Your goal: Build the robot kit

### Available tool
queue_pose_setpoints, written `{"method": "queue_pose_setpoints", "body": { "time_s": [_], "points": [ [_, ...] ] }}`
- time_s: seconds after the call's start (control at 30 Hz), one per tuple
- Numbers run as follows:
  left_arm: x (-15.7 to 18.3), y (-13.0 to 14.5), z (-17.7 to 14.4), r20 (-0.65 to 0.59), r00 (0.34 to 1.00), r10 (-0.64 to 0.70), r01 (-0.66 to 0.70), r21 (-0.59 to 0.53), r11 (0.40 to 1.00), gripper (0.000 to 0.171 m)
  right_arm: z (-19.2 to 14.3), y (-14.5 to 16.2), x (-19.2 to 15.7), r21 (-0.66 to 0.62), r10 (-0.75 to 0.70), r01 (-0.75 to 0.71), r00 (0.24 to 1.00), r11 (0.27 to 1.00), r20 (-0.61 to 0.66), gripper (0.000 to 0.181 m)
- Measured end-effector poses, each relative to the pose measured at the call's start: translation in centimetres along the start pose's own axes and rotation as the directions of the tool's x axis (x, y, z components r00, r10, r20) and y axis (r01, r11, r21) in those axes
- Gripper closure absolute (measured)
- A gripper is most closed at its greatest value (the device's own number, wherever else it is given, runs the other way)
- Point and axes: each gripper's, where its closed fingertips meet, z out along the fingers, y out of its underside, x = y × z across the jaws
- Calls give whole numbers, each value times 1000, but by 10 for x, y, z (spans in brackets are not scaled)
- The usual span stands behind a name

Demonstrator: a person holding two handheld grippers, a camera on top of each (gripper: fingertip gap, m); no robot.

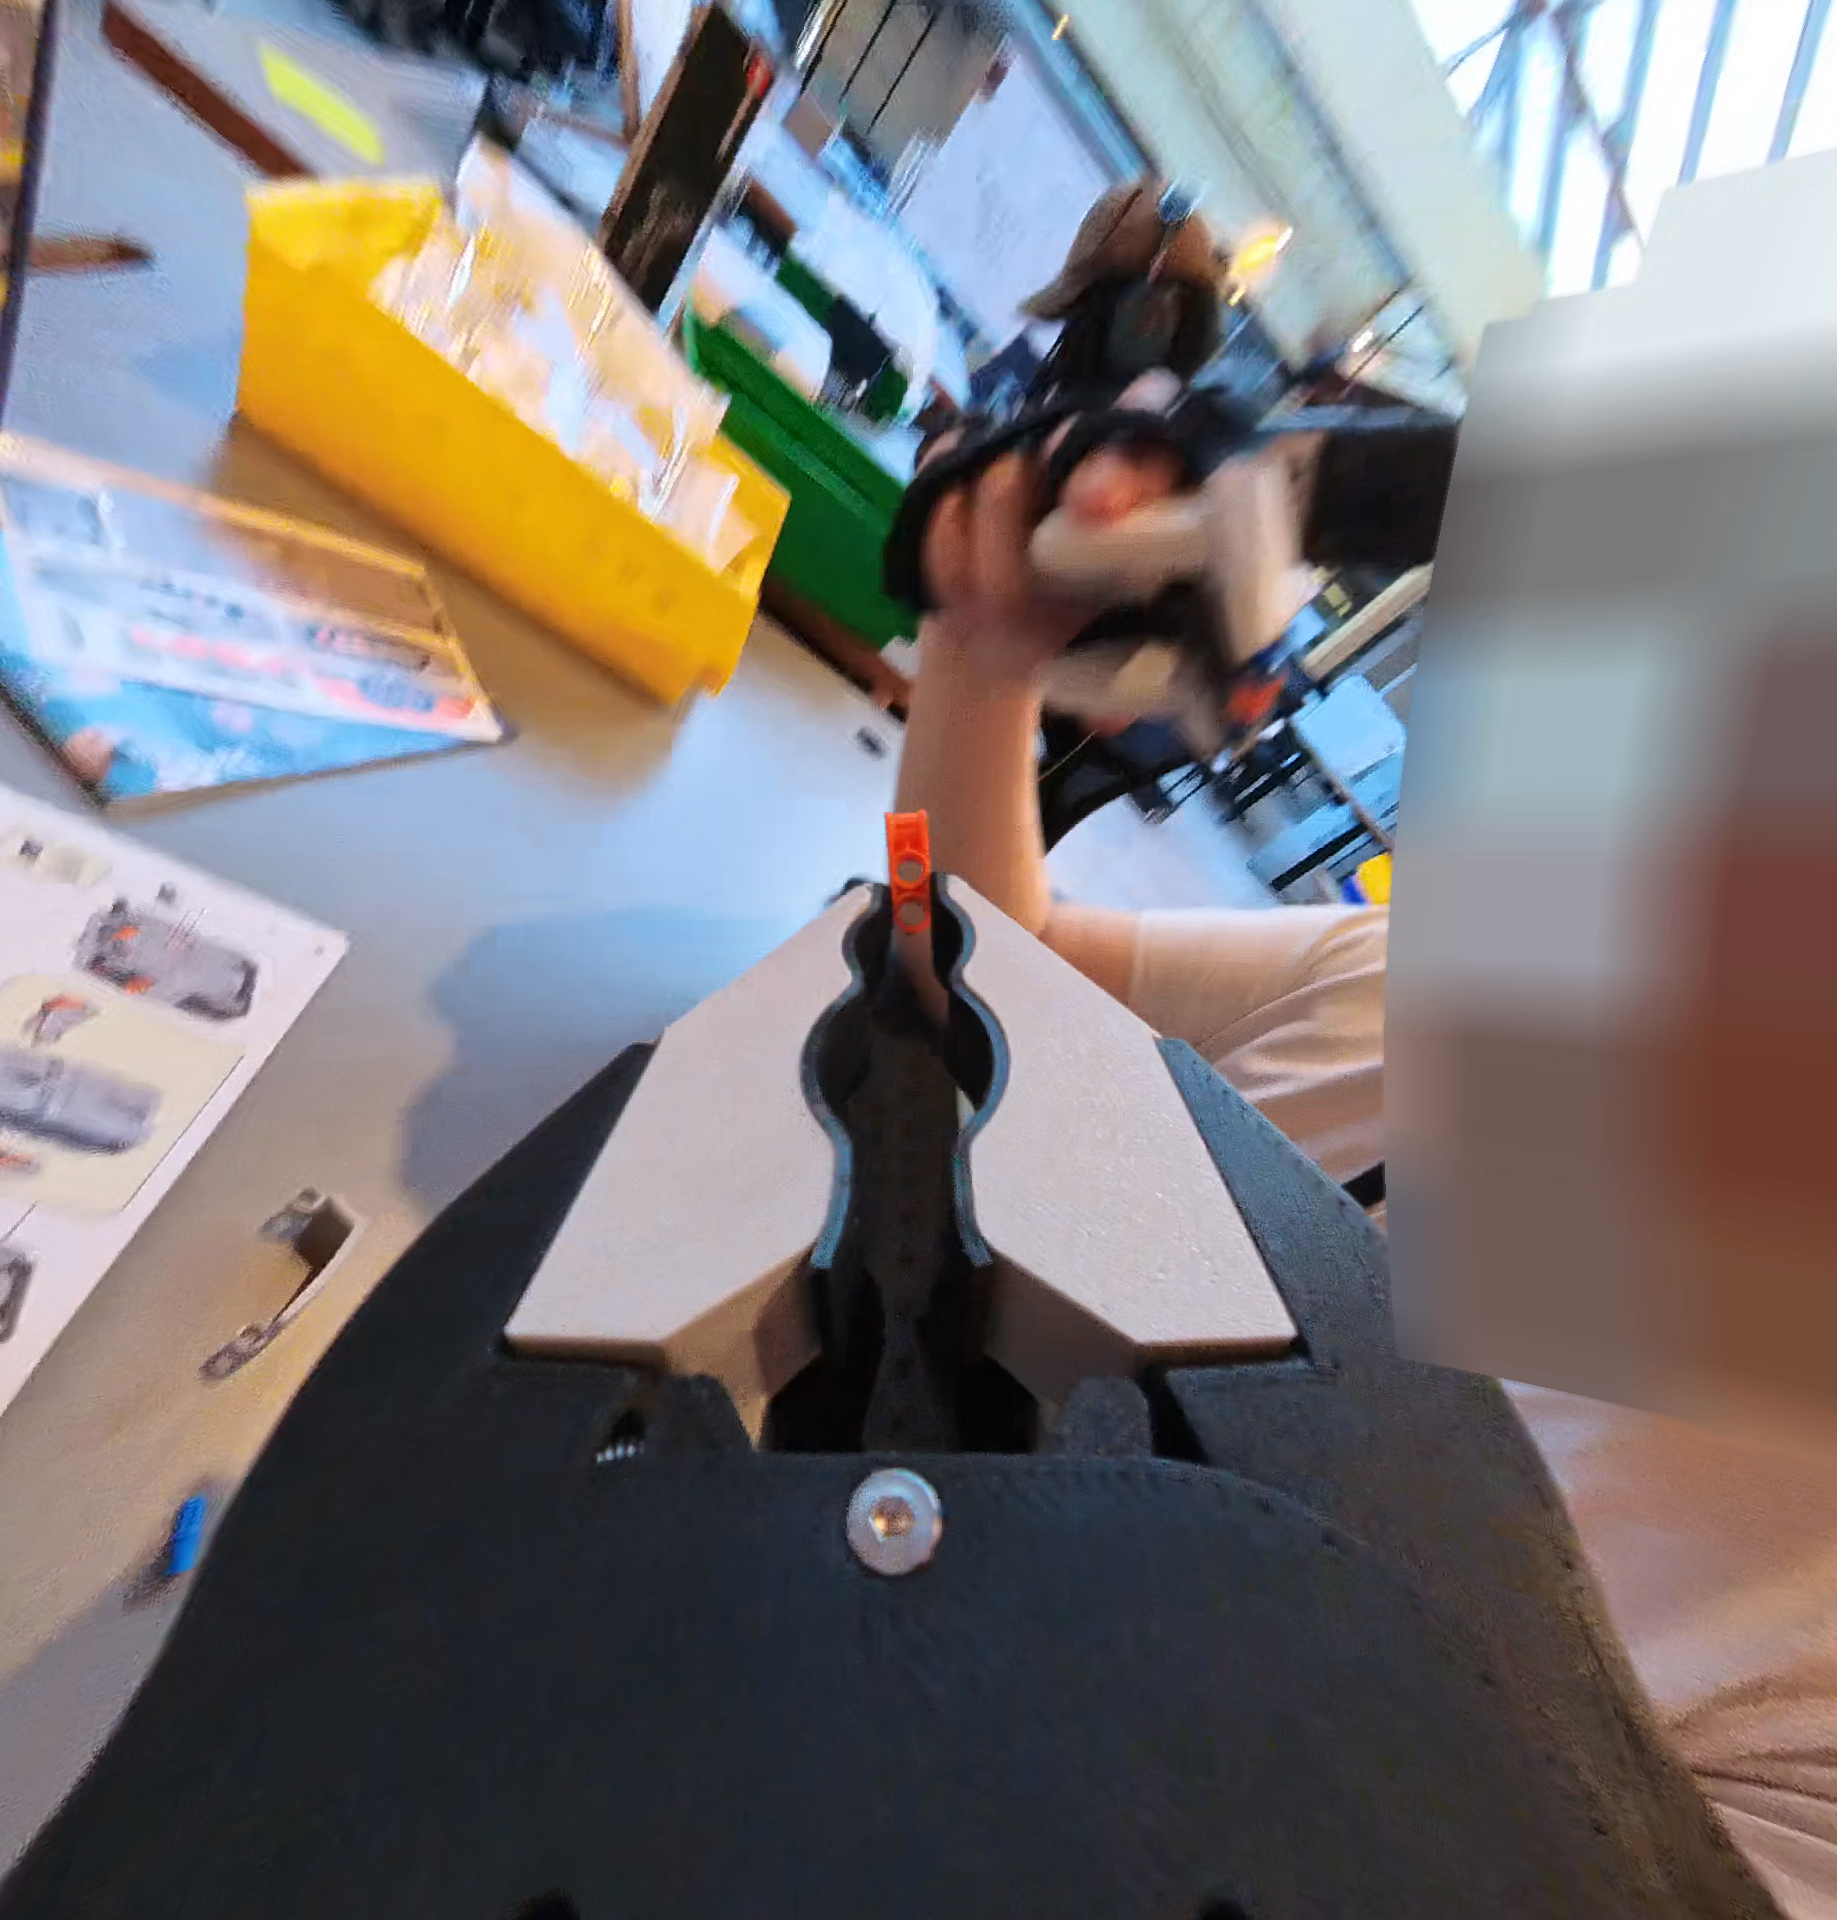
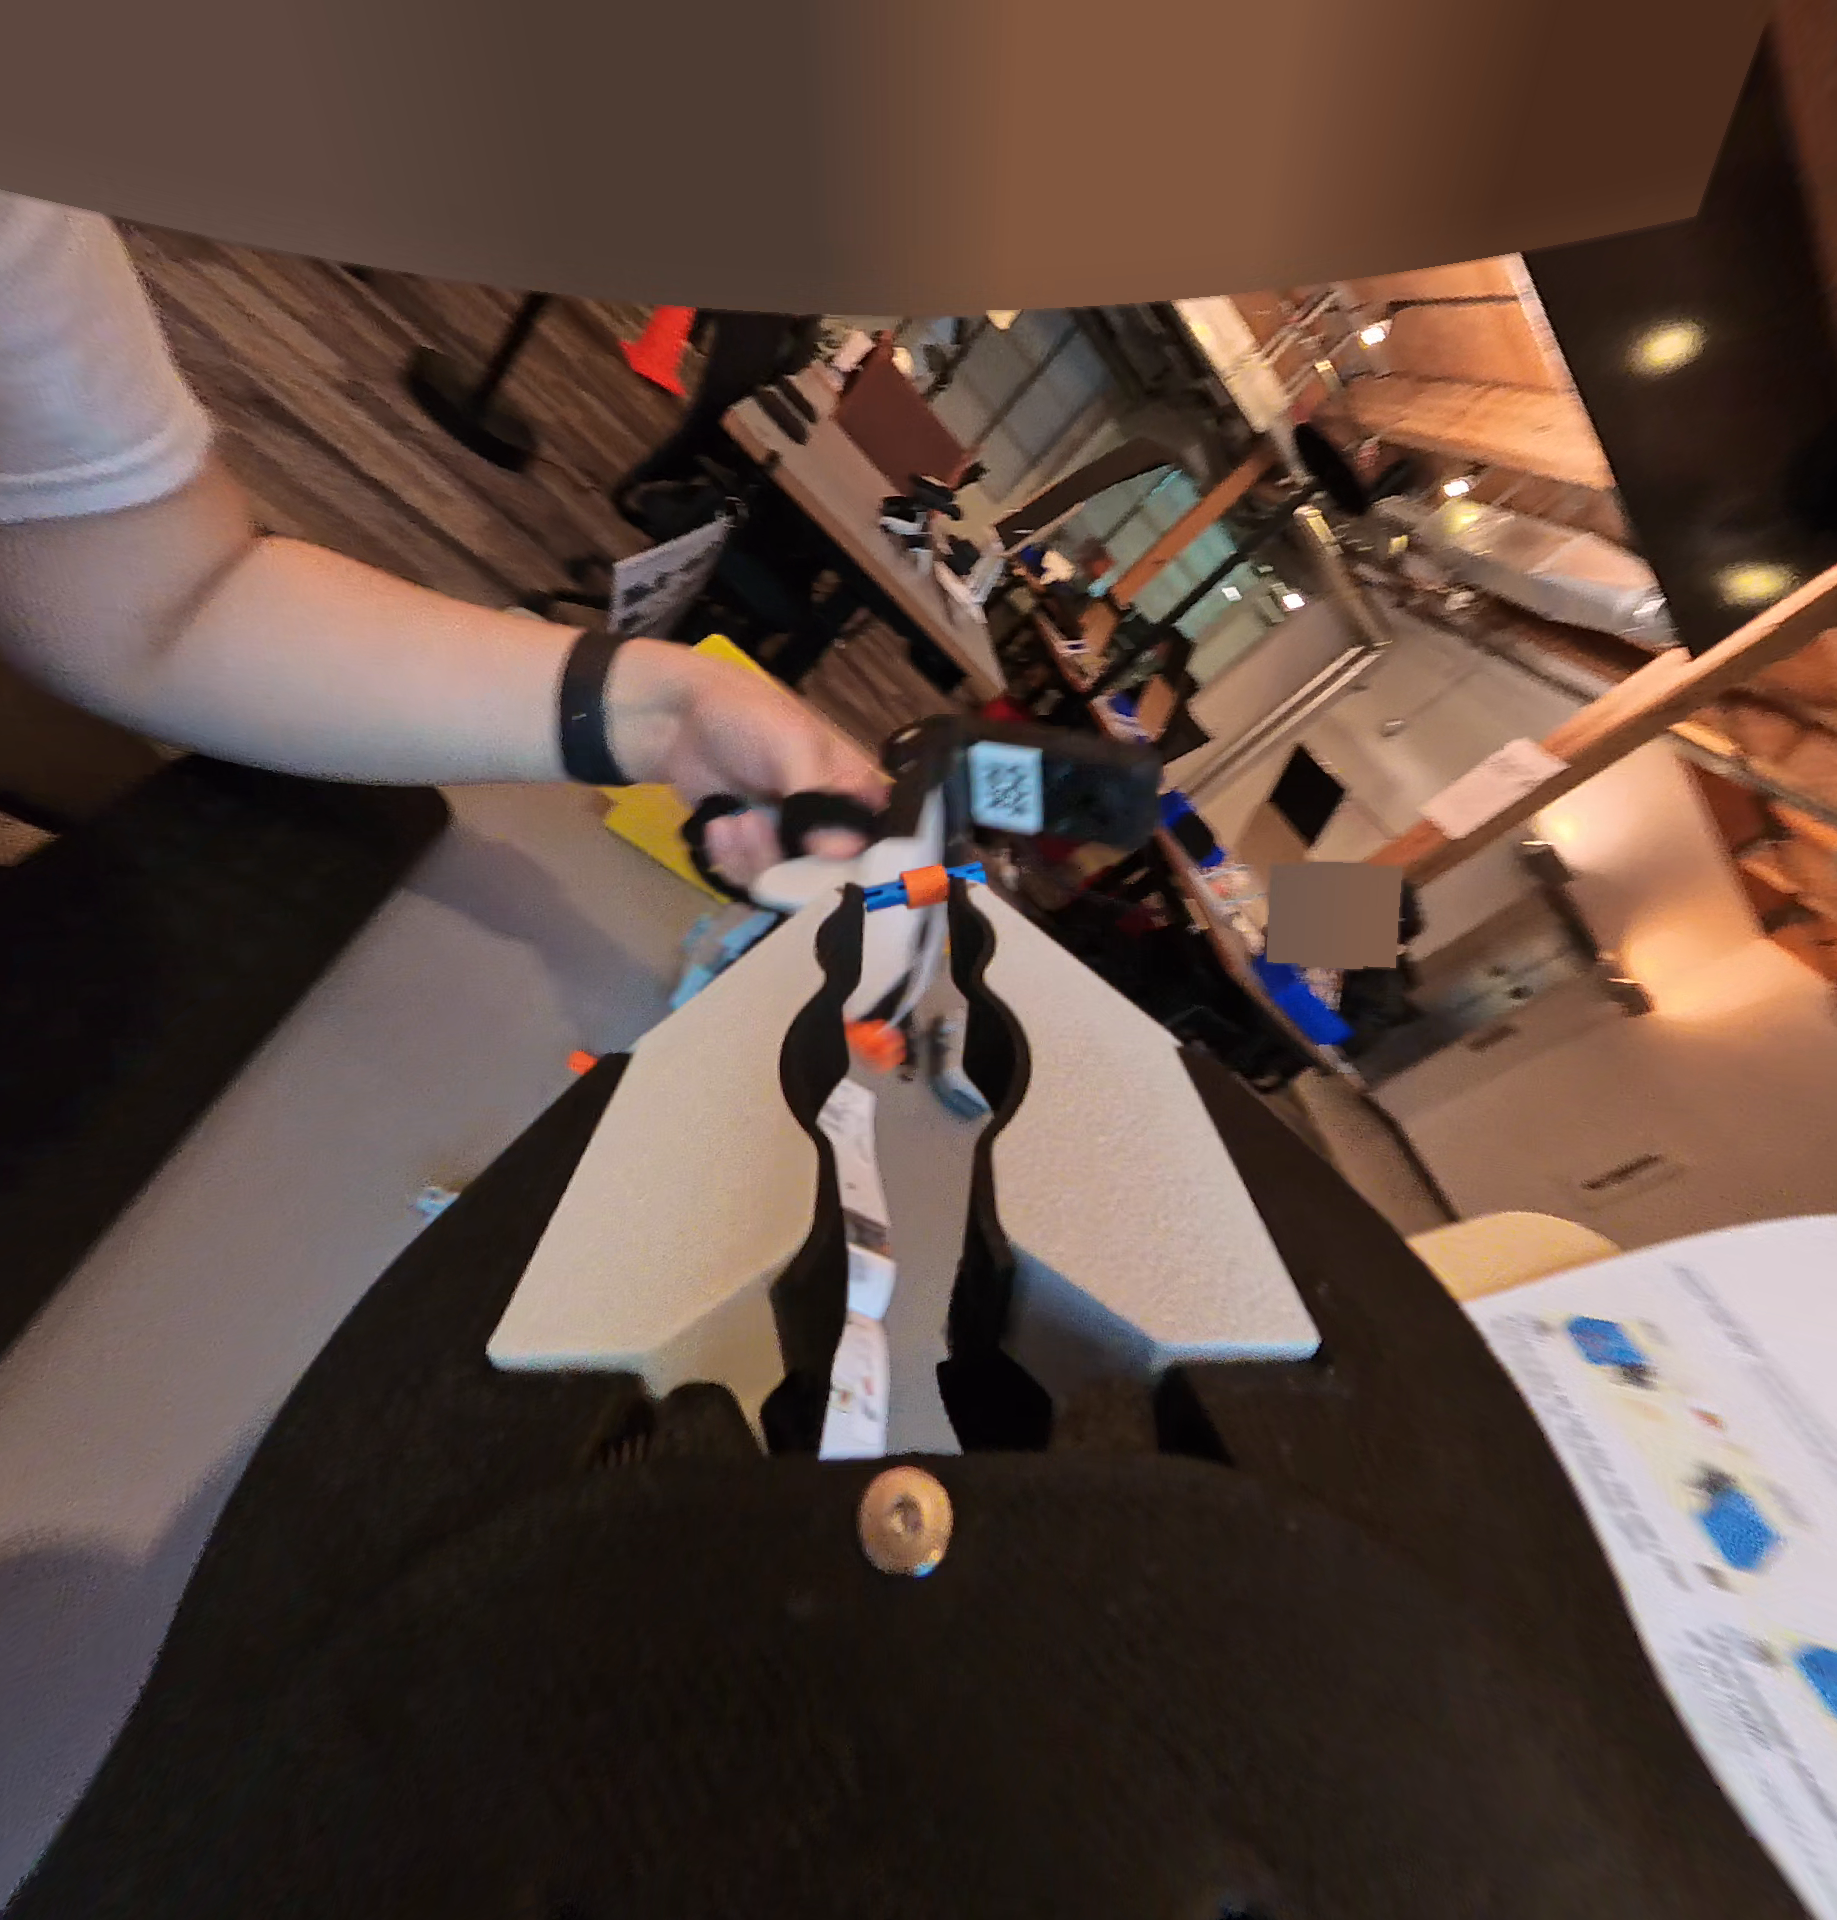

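My left gripper [image 1: 909, 902] is shut on a small orange beam with holes [image 1: 908, 868]; the piece stands upright out of the fingertips, held above the grey table [image 1: 581, 914]. My right gripper [image 2: 906, 896] is shut on a short blue pin with an orange bush [image 2: 922, 886] on it, held crosswise between the tips. The right gripper also shows farther off in the left wrist view [image 1: 1111, 551], raised in a hand. The left gripper shows farther off in the right wrist view [image 2: 1007, 790], held in a hand with a black wristband.
A yellow bin [image 1: 478, 447] with clear bags and a green bin [image 1: 820, 468] stand at the back. A box [image 1: 239, 613] and an instruction sheet [image 1: 93, 1049] lie left. Small loose parts [image 1: 181, 1538] lie on the table. Another sheet [image 2: 1724, 1507] lies right. Tip to tip, the grippers are about 9 cm apart.
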Motion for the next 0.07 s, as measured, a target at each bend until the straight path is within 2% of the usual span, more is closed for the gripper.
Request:
{"method": "queue_pose_setpoints", "body": {
  "time_s": [0.07],
  "points": [
    [18, -16, -8, -72, 997, -3, 6, 38, 999, 166, 9, 5, -7, -6, 42, -42, 998, 999, 50, 166]
  ]
}}
